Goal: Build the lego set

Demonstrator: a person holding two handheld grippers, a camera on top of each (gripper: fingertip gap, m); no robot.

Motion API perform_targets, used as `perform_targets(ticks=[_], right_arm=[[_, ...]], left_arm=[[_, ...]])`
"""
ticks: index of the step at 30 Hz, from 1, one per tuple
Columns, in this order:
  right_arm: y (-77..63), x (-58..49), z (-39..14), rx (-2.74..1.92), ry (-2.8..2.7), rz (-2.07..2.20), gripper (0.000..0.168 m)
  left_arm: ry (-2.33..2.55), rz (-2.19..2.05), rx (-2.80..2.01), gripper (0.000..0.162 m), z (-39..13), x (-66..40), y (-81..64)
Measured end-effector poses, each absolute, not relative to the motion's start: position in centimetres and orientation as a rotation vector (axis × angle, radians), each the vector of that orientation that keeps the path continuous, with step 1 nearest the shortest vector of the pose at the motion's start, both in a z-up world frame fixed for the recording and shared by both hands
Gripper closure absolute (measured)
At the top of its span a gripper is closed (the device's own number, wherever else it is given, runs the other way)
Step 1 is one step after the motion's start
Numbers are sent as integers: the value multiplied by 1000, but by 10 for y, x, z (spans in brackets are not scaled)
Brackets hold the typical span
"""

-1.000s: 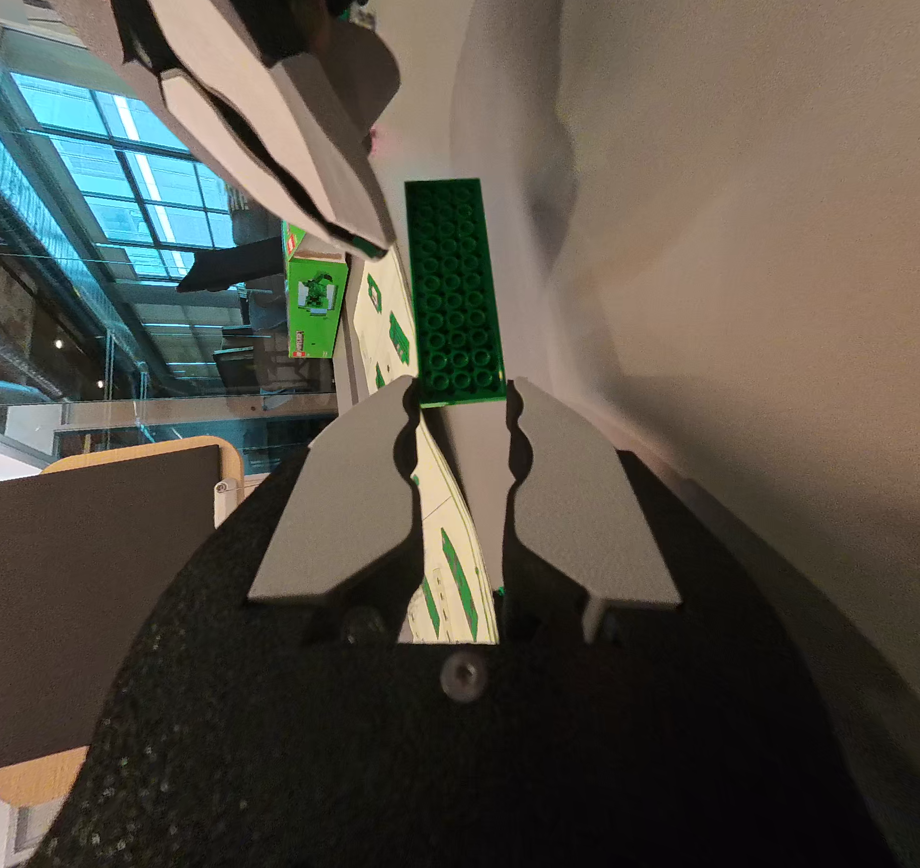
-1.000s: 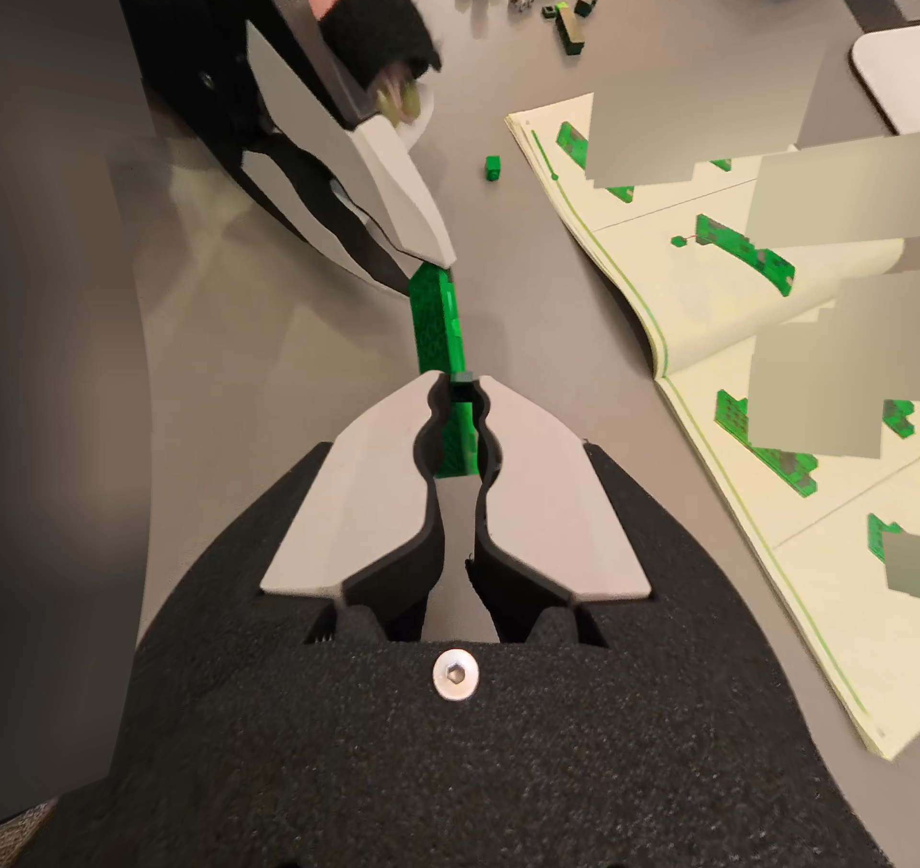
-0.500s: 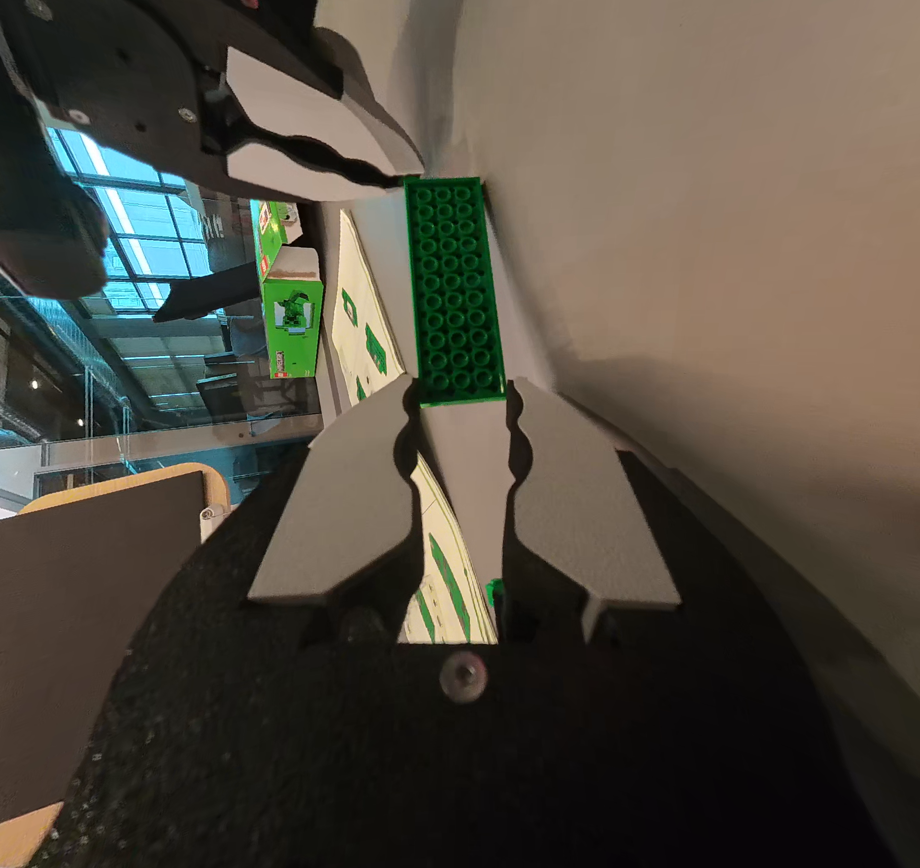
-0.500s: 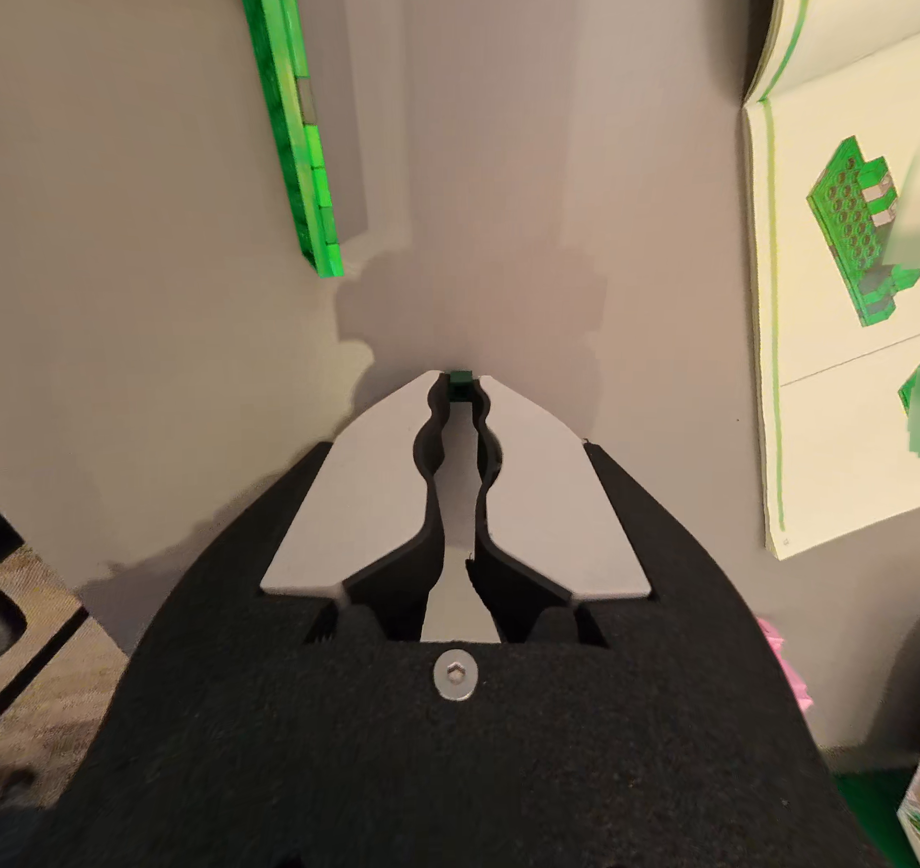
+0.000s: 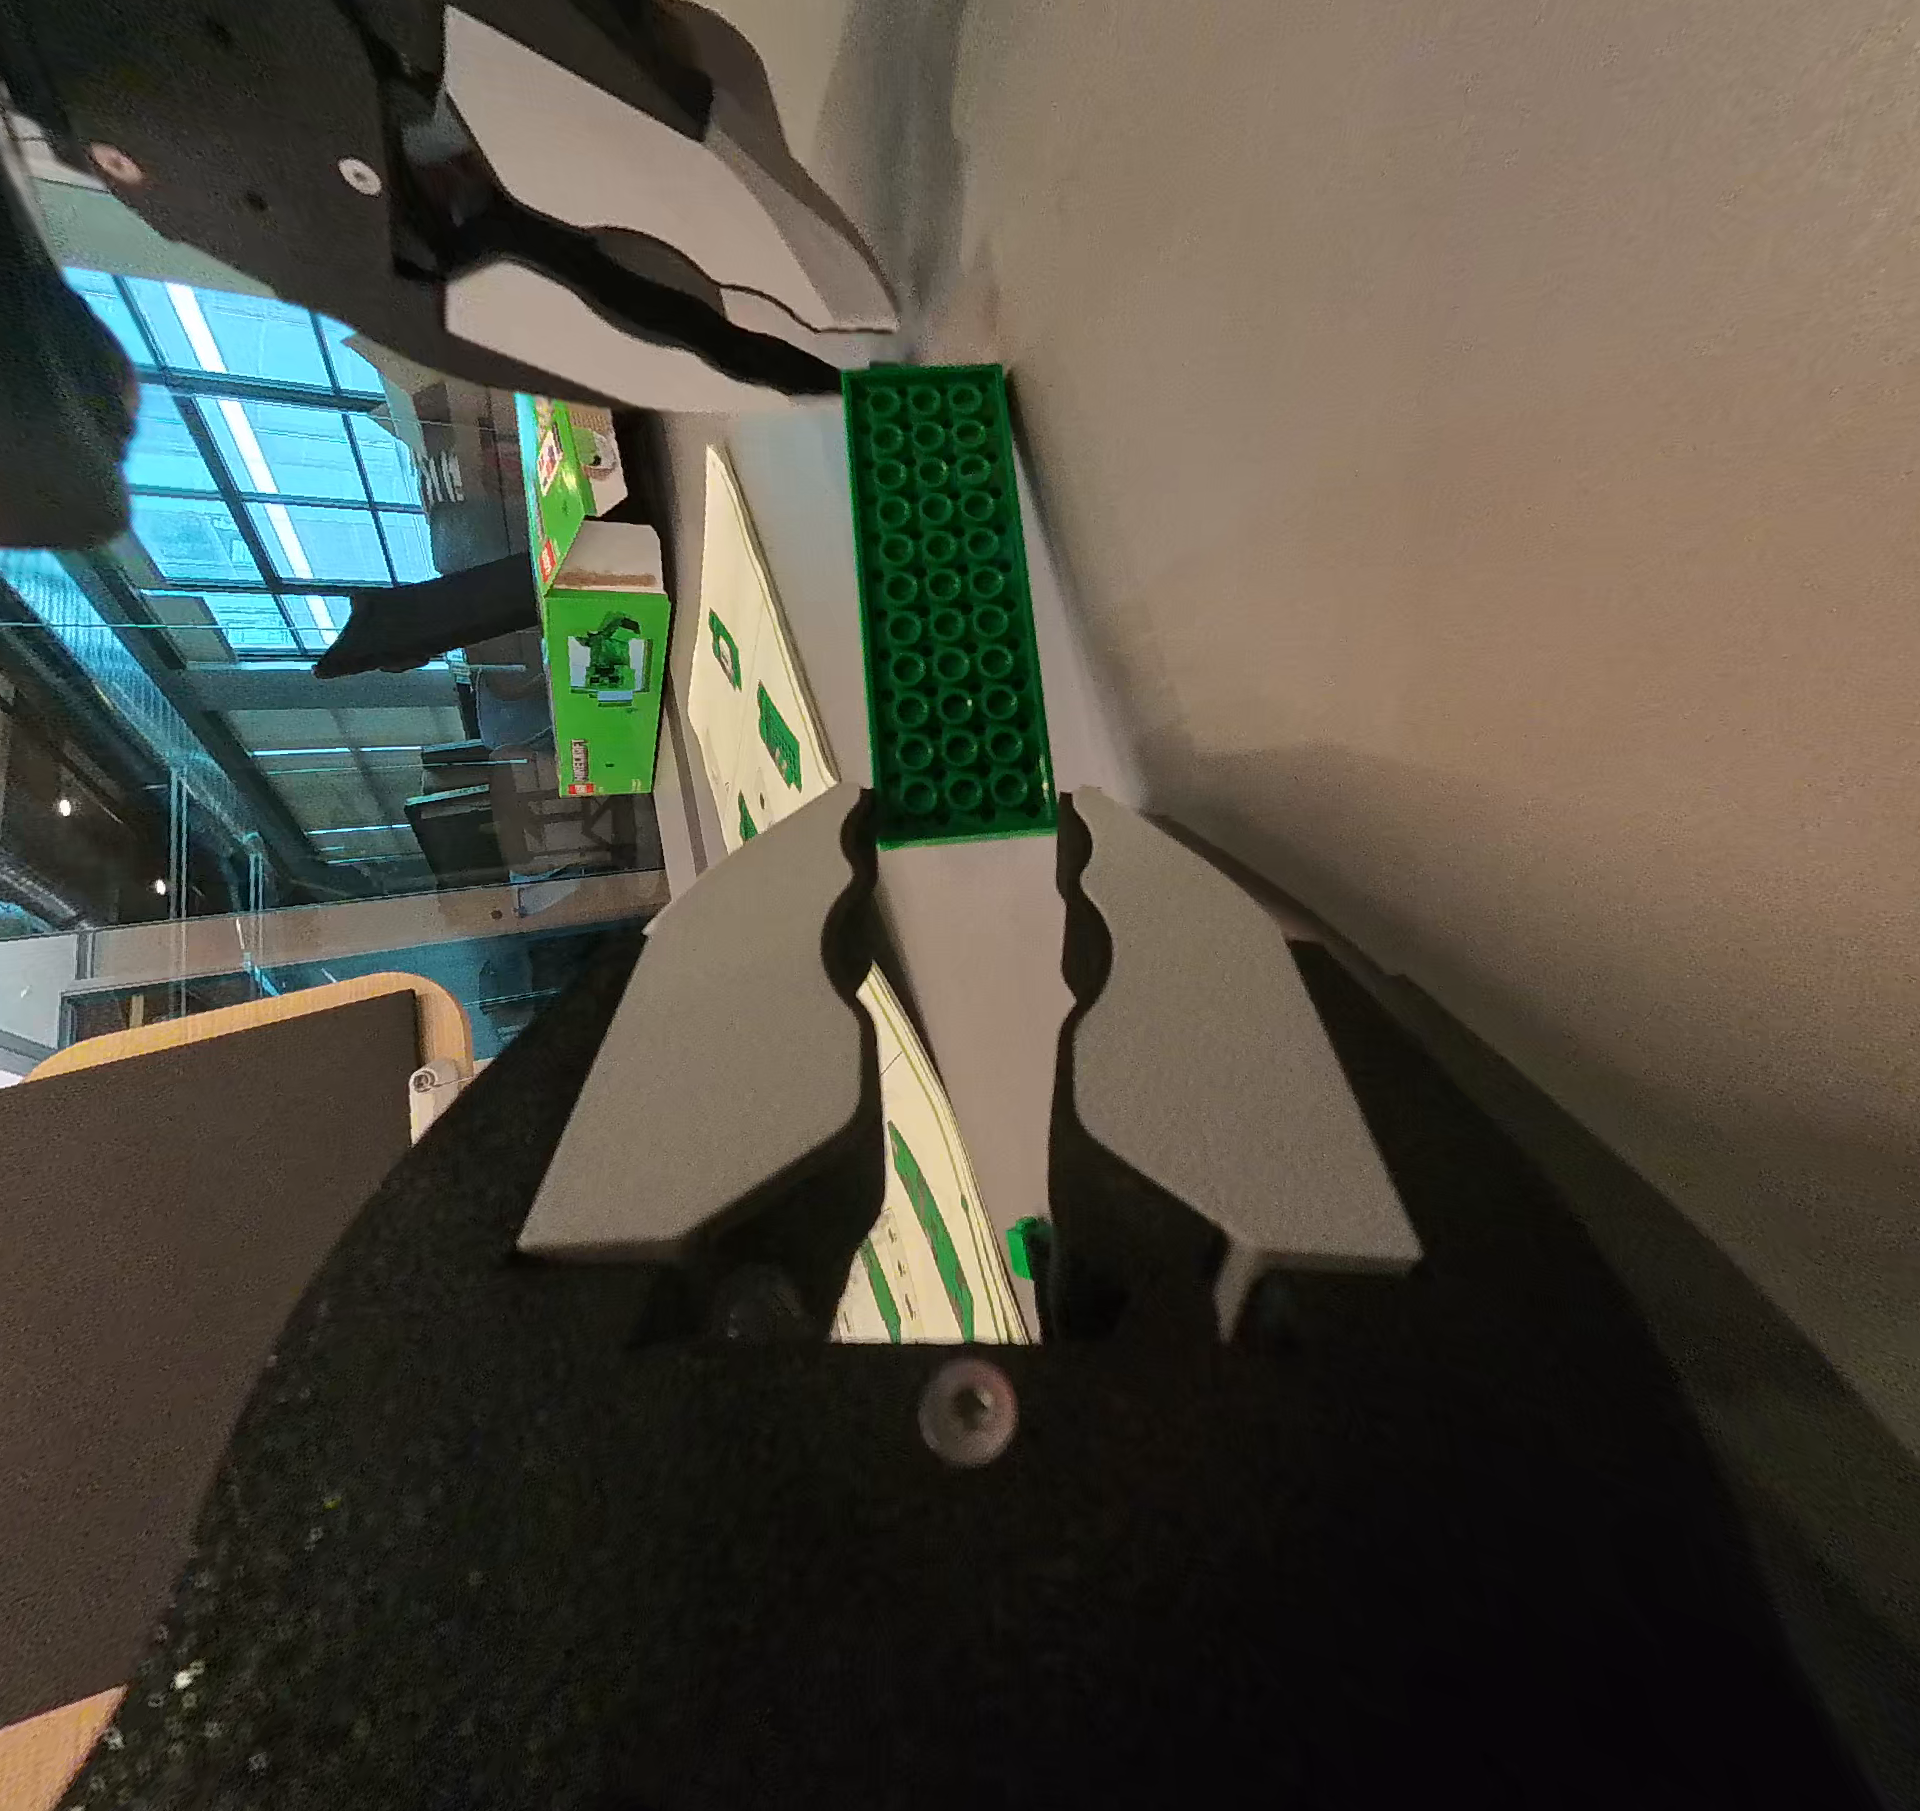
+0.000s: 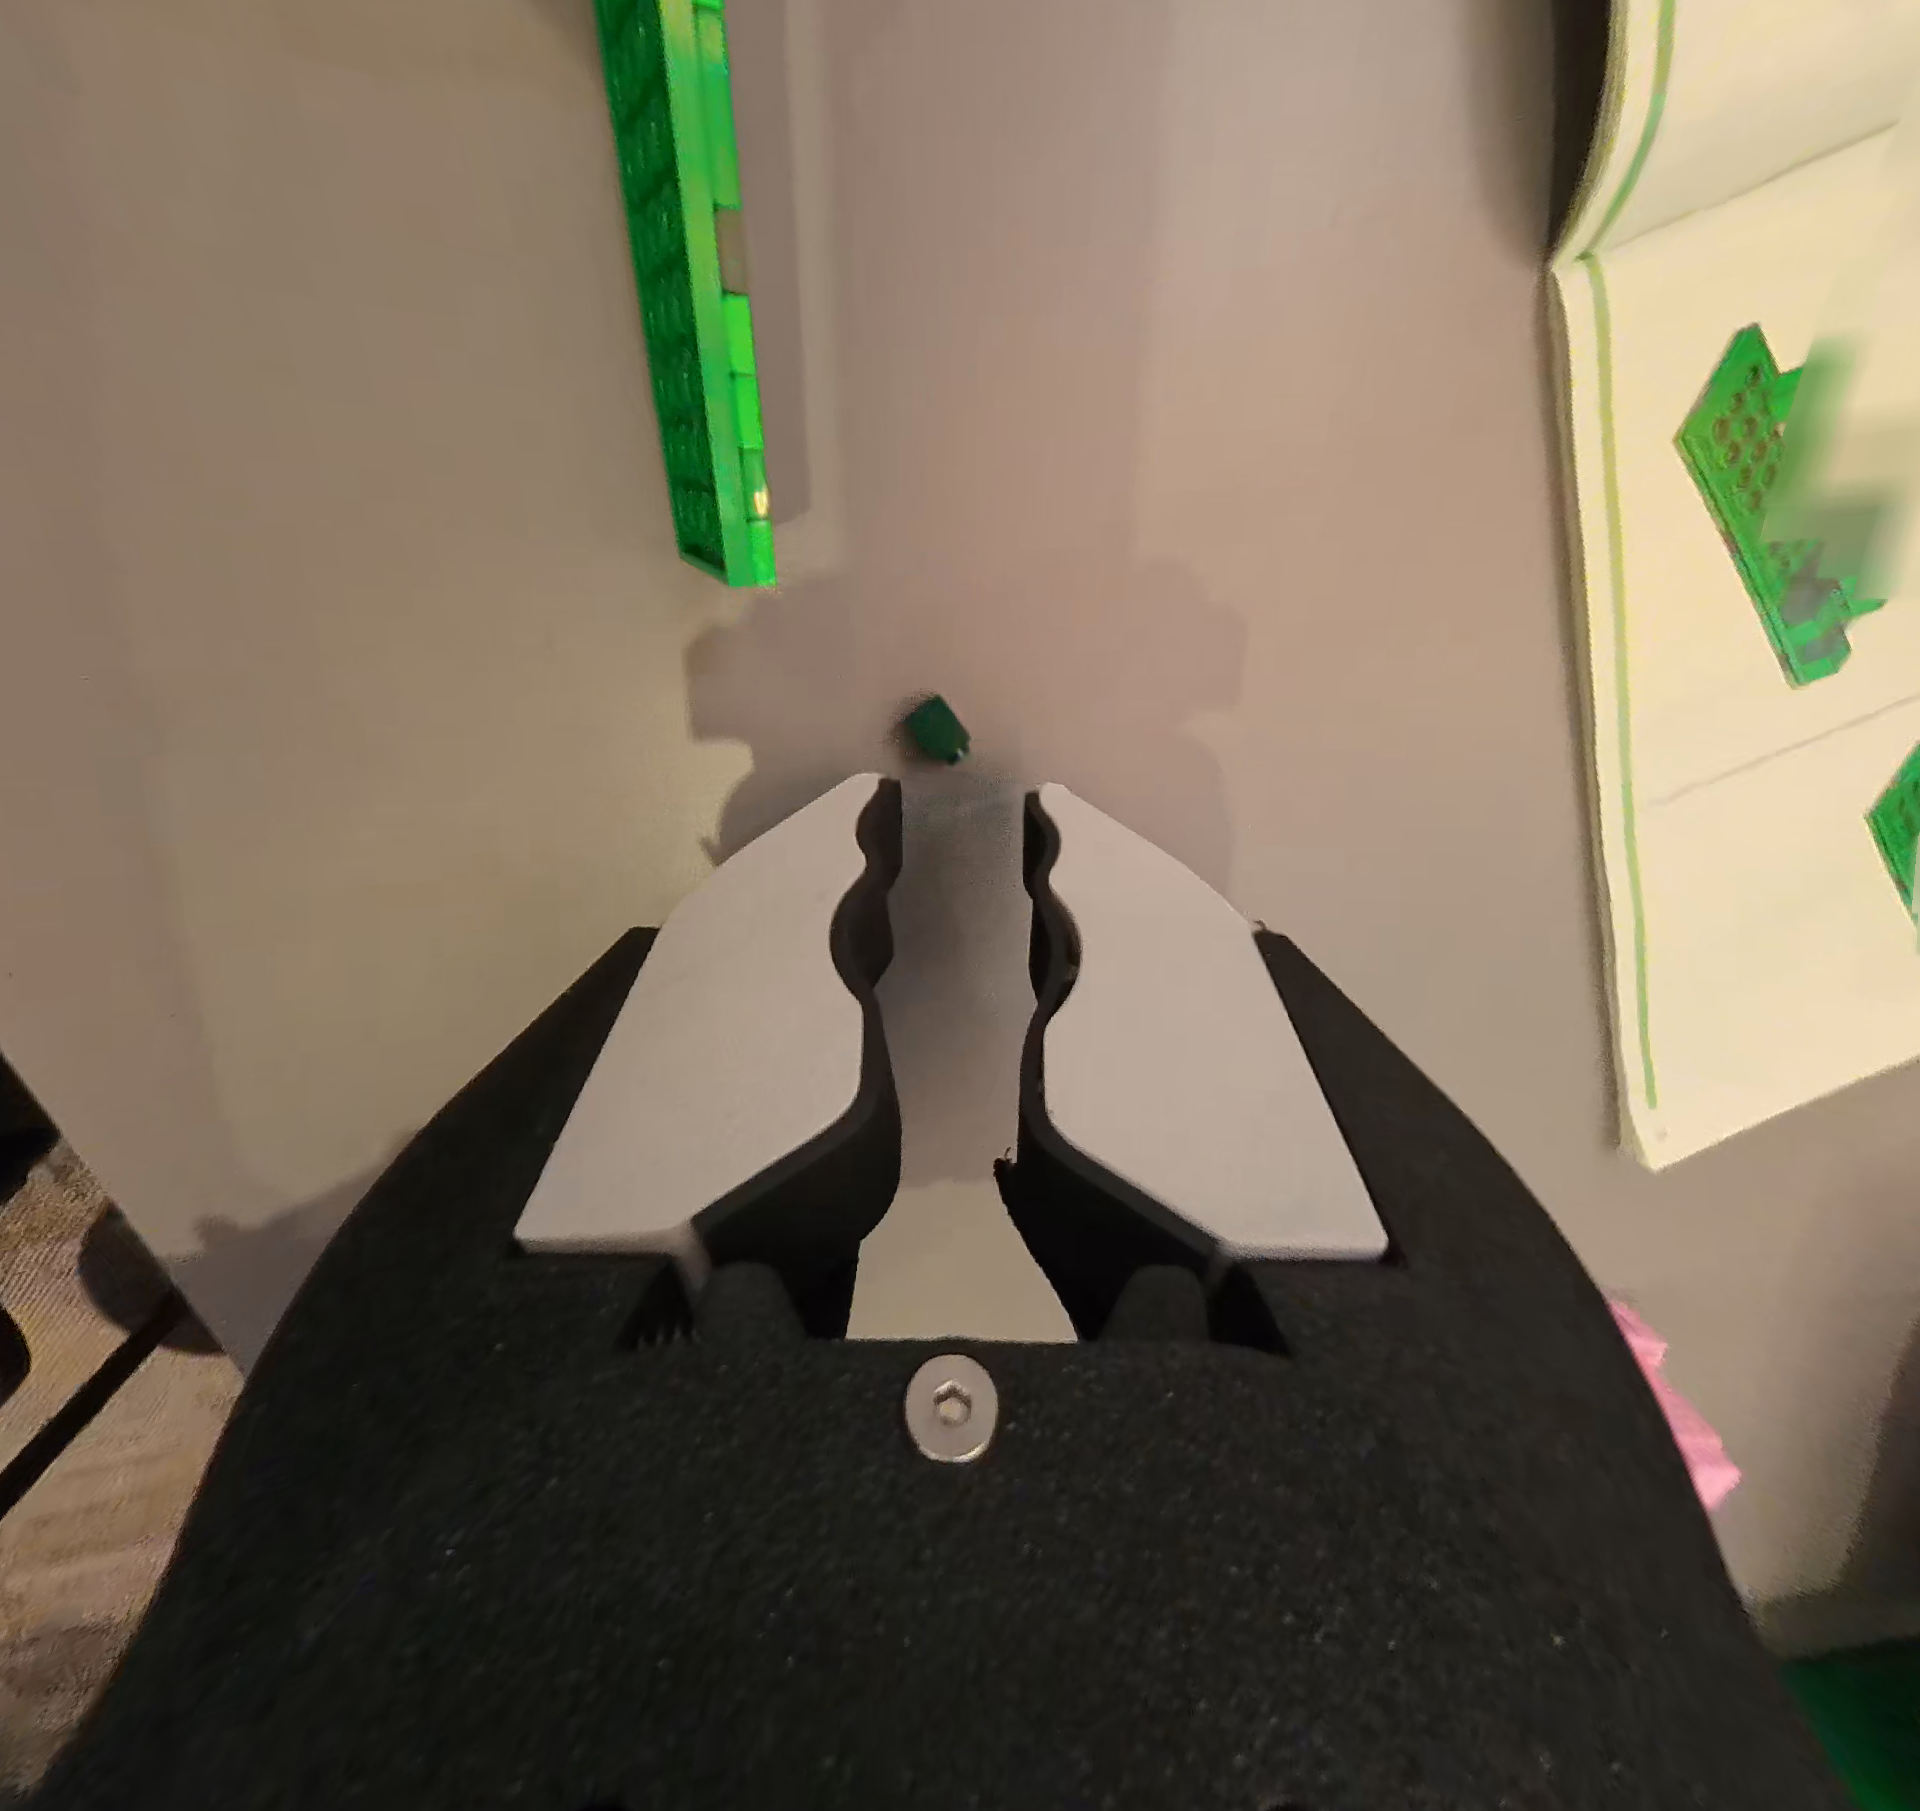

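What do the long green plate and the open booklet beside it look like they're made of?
Green plate: apparently hard moulded plastic, slightly glossy; regular rows of round studs and crisp edges. Booklet: matte cream paper with printed green diagrams; its pages curve up near the spine.

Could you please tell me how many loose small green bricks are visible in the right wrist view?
1: a small dark green brick lies on the grey table, just beyond the open right gripper. Others may be hidden outside this view.

My left wrist cam is rolled sideways, close along the green plate (image 5: 951, 608). Right cam looks down; same plate (image 6: 686, 234) at 11 o'clock.
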State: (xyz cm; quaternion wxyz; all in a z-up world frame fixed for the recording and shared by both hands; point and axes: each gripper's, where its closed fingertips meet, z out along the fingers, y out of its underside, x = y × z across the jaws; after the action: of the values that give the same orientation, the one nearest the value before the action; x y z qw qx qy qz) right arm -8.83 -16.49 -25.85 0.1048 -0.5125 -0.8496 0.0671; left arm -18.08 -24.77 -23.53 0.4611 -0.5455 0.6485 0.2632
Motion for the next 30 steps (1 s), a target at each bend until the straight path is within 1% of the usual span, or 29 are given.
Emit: perform_targets(ticks=[3,5,6,8,10,11,12,13,14,15,18,21,24,26,28,30], right_arm=[[-163,-89,-243,-1538,-2387,280,147],[-181,-99,-228,-1519,-2299,505,147],[-195,-107,-220,-1496,-2255,641,144],[-215,-119,-215,-1453,-2200,790,132],[-223,-126,-222,-1419,-2207,789,123],[-226,-128,-228,-1416,-2224,778,123],[-228,-129,-233,-1422,-2246,781,126],[-231,-130,-236,-1429,-2265,796,136],[-234,-130,-239,-1430,-2283,820,151],[-234,-131,-240,-1432,-2290,828,159],[-233,-131,-238,-1405,-2283,844,161],[-231,-131,-229,-1295,-2261,843,162],[-233,-132,-219,-1167,-2240,857,162],[-235,-133,-214,-1116,-2233,871,162],[-237,-134,-211,-1073,-2224,896,162],[-238,-135,-210,-1050,-2221,910,162]], left_arm=[[1590,650,-1342,129,-235,-181,-248],[1586,657,-1333,129,-234,-180,-247],[1584,658,-1326,129,-234,-180,-248],[1582,657,-1311,129,-232,-178,-248],[1582,646,-1301,129,-232,-175,-249],[1582,638,-1299,129,-232,-174,-249],[1581,629,-1298,129,-232,-173,-250],[1580,618,-1300,129,-233,-172,-250],[1580,597,-1305,129,-233,-170,-251],[1578,561,-1317,129,-234,-169,-253],[1498,375,-1416,129,-233,-167,-254],[1359,94,-1505,120,-222,-164,-259],[1202,-199,-1580,118,-209,-163,-261],[1111,-375,-1625,123,-203,-163,-262],[1041,-493,-1654,135,-199,-164,-262],[1012,-552,-1658,144,-196,-165,-263]])
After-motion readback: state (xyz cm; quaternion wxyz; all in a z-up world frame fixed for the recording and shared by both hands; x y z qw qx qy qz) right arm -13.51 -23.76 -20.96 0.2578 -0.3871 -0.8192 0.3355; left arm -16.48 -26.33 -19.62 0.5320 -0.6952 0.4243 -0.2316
